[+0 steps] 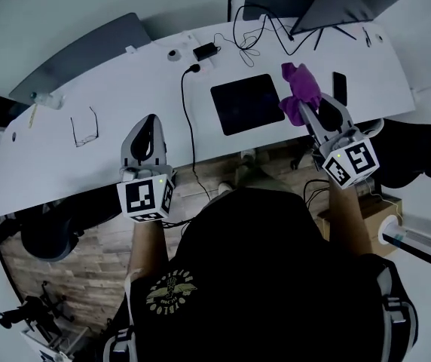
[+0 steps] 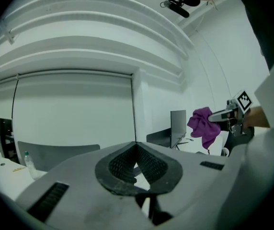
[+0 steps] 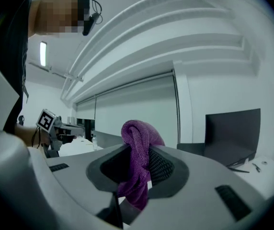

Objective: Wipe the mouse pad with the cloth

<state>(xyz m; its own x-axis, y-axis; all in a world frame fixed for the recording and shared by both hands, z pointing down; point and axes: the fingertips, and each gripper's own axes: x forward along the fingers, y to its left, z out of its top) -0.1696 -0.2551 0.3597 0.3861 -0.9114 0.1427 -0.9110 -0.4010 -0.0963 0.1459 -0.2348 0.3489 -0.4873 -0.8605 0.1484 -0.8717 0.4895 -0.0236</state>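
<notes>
The black rectangular mouse pad [image 1: 247, 102] lies on the white desk [image 1: 65, 161] in the upper middle of the head view, and the crumpled purple cloth [image 1: 300, 89] shows at its right edge. The right hand-held gripper [image 1: 310, 108] has its jaws pinched on that cloth. The left hand-held gripper [image 1: 148, 124], left of centre, has its jaws pressed together on nothing.

Long white desk [image 1: 57, 145] — grey chair [image 1: 87, 53] behind; brick-pattern floor [image 1: 72, 270] beneath; strip light [image 3: 42, 53] on white ceiling [image 3: 175, 28].
</notes>
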